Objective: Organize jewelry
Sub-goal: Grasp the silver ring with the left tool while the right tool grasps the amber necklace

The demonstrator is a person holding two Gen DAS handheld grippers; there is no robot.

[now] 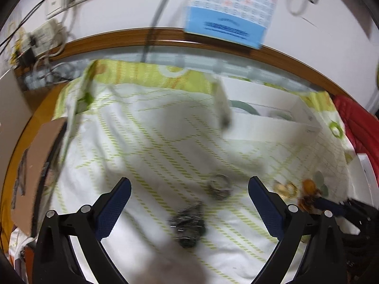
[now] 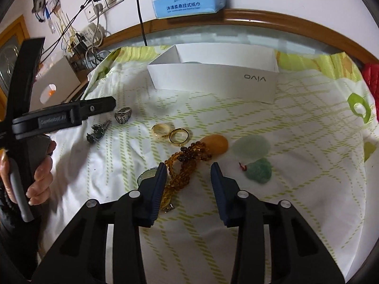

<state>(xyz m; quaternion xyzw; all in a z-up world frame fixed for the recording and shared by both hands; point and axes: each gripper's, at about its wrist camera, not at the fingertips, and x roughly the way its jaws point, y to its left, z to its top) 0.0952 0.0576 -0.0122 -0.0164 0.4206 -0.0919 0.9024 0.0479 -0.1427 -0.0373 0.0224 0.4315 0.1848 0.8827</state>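
Both tongs point down at jewelry spread on my green-checked cloth. Right tongs [image 2: 188,174] stand half apart, straddling the amber bead string [image 2: 183,165]; whether the pads press it I cannot tell. I hold them low there to lift the beads toward the white box [image 2: 213,80] beyond. Left tongs [image 1: 189,198] hang wide apart, gripping nothing, above a dark tangled piece [image 1: 188,224] near a silver ring [image 1: 219,187]. Two gold rings [image 2: 170,133], an orange stone [image 2: 214,143] and green stones [image 2: 258,169] wait close by. Blur smears the left view; the box's contents are mostly hidden.
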